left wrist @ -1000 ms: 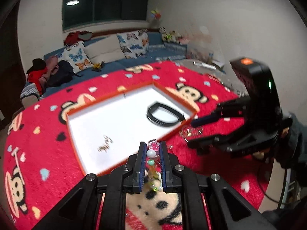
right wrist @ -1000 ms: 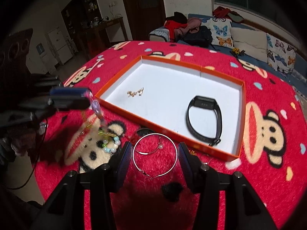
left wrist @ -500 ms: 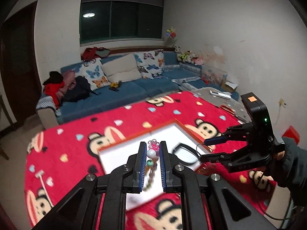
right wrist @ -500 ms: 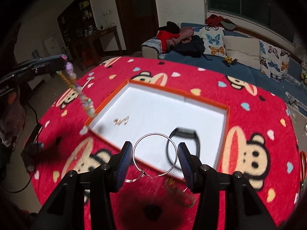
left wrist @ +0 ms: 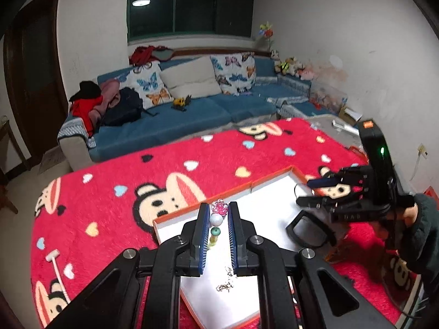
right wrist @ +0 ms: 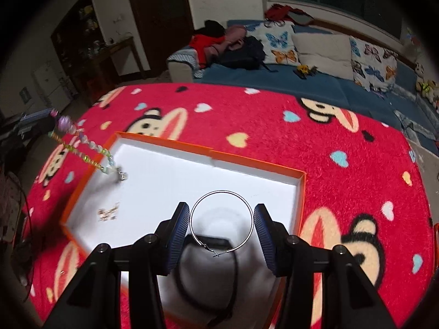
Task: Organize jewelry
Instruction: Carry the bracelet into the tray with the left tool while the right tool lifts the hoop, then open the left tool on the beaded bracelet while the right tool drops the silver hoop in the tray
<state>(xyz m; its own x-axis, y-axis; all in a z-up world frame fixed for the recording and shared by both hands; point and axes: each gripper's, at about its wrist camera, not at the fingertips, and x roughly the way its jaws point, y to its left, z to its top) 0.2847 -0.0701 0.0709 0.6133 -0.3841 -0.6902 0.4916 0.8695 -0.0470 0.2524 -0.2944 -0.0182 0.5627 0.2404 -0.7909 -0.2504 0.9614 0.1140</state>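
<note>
The bead strand [left wrist: 214, 229] was gripped in the left tongs [left wrist: 216, 220], its free end hanging over the tray's [right wrist: 175, 144] near-left corner. The hoop [right wrist: 221, 221] was pinched flat in the right tongs [right wrist: 221, 229], directly above the tray and the band [right wrist: 208, 274] lying there.

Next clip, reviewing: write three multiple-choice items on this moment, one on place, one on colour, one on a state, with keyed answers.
1. Where does the black wristband lie?
A. inside the tray
B. on the sofa
C. on the red cloth

2. What colour is the tray's rim?
A. blue
B. orange
C. green

3. What does the right gripper hold?
A. nothing
B. a thin wire hoop
C. a beaded strand

Answers:
1 A, it rests on the tray's white floor.
2 B, an orange edge frames the white floor.
3 B, the hoop spans between its fingers, while the left gripper pinches the beaded strand.
</note>
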